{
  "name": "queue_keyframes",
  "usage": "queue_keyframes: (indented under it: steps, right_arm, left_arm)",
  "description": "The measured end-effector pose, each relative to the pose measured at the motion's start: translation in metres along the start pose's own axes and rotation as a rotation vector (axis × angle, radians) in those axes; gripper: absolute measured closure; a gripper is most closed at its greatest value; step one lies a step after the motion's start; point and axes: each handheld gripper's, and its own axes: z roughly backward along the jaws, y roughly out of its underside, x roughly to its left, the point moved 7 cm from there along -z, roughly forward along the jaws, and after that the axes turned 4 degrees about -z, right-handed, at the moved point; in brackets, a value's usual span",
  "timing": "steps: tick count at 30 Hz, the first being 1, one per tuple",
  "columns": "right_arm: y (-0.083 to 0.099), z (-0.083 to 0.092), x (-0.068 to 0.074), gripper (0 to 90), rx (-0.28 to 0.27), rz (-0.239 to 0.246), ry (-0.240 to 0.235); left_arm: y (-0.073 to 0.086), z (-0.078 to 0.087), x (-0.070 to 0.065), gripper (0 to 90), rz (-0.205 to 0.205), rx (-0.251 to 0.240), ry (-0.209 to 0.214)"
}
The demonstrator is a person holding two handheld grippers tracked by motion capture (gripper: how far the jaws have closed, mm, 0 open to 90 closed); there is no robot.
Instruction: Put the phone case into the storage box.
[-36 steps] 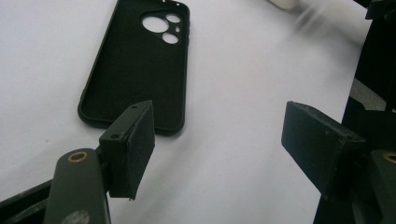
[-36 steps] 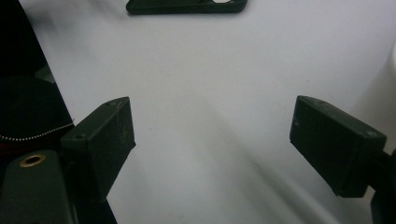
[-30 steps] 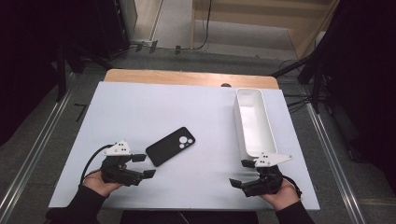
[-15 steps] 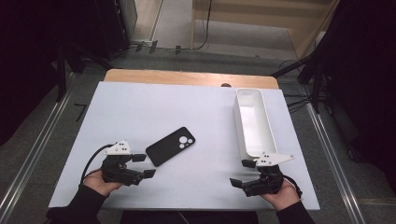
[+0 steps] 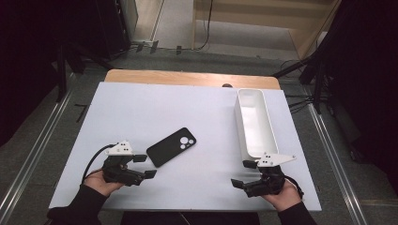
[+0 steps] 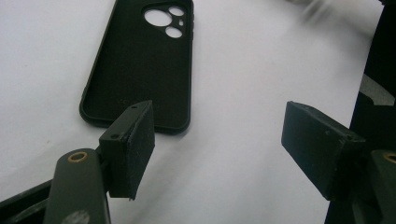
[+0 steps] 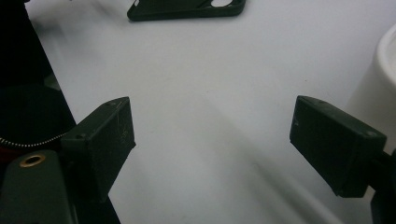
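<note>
A black phone case (image 5: 171,146) lies flat on the white table (image 5: 197,108), camera cut-outs toward the far right. In the left gripper view the phone case (image 6: 140,60) sits just beyond my left jaw. My left gripper (image 5: 145,166) rests near the table's front left, open, jaws pointing right, nothing between them. Its open gap (image 6: 219,149) shows bare table. My right gripper (image 5: 243,174) rests at the front right, open and empty, jaws pointing left. Seen from it, its gap (image 7: 212,140) spans bare table, with the phone case (image 7: 187,10) far ahead.
A long white tray (image 5: 254,123) stands along the table's right side, just beyond my right gripper; its wall (image 7: 378,79) shows at the right of the right gripper view. A wooden strip (image 5: 187,78) edges the table's far side. Dark floor and rails surround the table.
</note>
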Motion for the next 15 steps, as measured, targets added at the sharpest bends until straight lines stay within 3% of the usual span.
queue_keyframes:
  steps: [15]
  right_arm:
    - [-0.0003, 0.0000, 0.0004, 12.3, -0.006, -0.013, -0.012]
  left_arm:
    - [0.0003, 0.0013, 0.0000, 25.8, -0.004, -0.002, 0.000]
